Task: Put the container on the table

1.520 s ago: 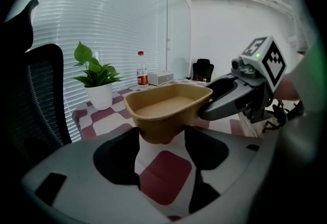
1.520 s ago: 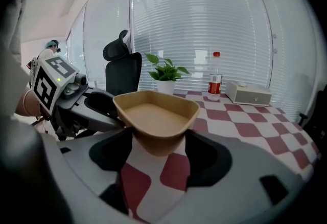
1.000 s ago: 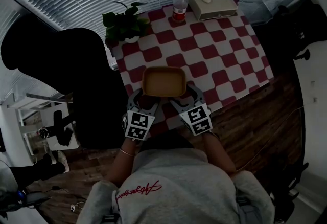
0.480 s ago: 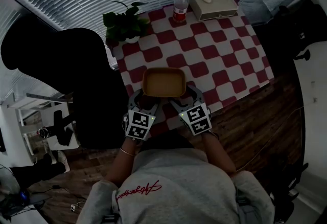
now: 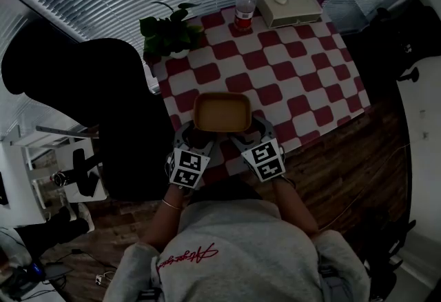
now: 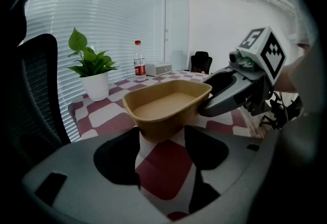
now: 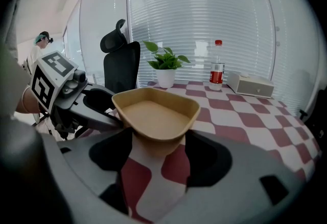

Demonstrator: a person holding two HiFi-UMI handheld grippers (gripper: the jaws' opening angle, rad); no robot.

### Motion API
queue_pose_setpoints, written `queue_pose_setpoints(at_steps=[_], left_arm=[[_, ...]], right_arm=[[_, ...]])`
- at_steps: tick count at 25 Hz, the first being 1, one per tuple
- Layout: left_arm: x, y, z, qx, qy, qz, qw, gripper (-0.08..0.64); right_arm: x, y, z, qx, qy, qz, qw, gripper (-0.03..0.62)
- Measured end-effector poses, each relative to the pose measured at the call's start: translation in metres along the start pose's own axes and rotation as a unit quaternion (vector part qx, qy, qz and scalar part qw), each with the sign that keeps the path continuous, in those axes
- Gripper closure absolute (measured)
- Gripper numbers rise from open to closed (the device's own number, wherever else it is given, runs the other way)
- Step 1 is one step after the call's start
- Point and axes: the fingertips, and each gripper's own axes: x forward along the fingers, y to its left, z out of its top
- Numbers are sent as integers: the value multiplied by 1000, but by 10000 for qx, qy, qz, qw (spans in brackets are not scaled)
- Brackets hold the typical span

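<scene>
Red-and-white checked cloth covers the table (image 5: 303,80), with window blinds behind its far edge. The container (image 5: 222,112), a tan open tub with nothing in it, sits at the near edge of the table, closer to the near left corner than the right. You have it from both sides: the left gripper (image 5: 198,135) is clamped on its near left corner and the right gripper (image 5: 247,132) on its near right corner, with the tub wall pinched between each pair of jaws in both gripper views. Compared with a second ago, almost nothing has changed. Tub and grippers are in the same spot and the grip is unaltered. Judgement: the carry is over and you are pausing at the set-down point. Whether the base already rests on the cloth cannot be told. Release has not begun. Well apart along the far edge stand a potted plant (image 5: 169,32), a bottle (image 5: 244,7) and a white box (image 5: 288,5). None is in your way.
</scene>
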Motion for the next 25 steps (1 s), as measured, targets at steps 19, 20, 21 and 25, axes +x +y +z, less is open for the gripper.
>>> queue_pose_setpoints(at_steps=[19, 20, 21, 25], left_arm=[[4, -2, -16, 40, 329, -39, 9994, 275], [4, -2, -17, 33, 336, -36, 9994, 275], [4, -2, -17, 28, 343, -32, 9994, 275], [5, -1, -17, 58, 367, -5, 9993, 274]], right_arm=[[7, 5, -10, -19, 251, -52, 9997, 262], [7, 6, -10, -25, 255, -57, 9997, 262], [8, 6, -11, -33, 258, -61, 9996, 262], [9, 5, -10, -87, 273, -84, 9996, 262]])
